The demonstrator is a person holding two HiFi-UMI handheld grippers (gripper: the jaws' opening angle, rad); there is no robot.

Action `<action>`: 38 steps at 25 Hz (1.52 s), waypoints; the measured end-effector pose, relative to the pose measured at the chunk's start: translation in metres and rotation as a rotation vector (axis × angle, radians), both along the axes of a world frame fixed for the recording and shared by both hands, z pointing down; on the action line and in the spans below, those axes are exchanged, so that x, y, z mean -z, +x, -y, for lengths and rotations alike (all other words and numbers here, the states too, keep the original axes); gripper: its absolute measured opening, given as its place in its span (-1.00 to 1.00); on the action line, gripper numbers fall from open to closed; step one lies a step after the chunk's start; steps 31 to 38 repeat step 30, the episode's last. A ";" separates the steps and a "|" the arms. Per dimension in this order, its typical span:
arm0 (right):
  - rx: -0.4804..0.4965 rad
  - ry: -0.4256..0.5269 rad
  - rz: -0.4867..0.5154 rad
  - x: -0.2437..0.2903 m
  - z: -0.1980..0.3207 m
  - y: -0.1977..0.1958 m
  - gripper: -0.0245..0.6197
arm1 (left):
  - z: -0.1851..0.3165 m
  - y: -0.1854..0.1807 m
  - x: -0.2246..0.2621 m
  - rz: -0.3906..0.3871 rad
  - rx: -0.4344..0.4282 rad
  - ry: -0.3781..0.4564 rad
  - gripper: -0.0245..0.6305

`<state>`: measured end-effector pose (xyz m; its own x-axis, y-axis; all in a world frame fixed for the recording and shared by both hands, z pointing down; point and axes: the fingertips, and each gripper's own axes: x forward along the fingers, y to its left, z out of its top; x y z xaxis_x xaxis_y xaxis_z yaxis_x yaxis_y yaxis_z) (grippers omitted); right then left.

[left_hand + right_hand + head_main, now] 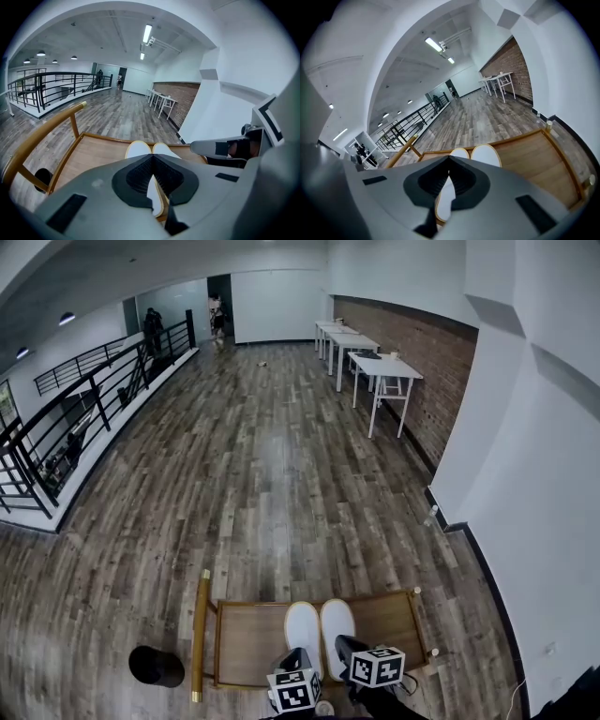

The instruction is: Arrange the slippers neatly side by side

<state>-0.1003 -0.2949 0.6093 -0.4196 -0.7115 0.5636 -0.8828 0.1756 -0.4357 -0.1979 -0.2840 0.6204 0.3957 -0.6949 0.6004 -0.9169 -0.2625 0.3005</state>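
Note:
Two white slippers lie side by side, toes pointing away from me, on a low wooden trolley (251, 638): the left slipper (303, 631) and the right slipper (337, 621), sides nearly touching. My left gripper (299, 655) hovers over the heel of the left slipper (138, 149), jaws shut with their tips touching and nothing between them. My right gripper (346, 646) hangs over the heel end of the right slipper (486, 155), also shut and empty. In the right gripper view the other slipper (459, 153) shows beside it. The slippers' heel ends are hidden behind the grippers.
The trolley has a raised wooden rim and a handle bar (200, 634) on its left side. A round black object (156, 666) sits on the floor to its left. White tables (379, 367) line the brick wall; a black railing (84, 409) runs along the left; a white wall (525, 521) stands close on the right.

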 end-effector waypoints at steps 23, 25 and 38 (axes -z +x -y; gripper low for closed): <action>-0.030 -0.019 -0.042 -0.003 -0.010 0.008 -0.93 | -0.011 0.001 -0.007 0.031 -0.038 -0.010 -0.93; -0.029 -0.017 -0.043 -0.003 -0.011 0.006 -0.93 | -0.012 0.000 -0.007 0.031 -0.041 -0.010 -0.93; -0.027 -0.004 -0.049 0.000 -0.008 0.006 -0.93 | -0.007 0.001 -0.005 0.039 -0.052 0.007 -0.93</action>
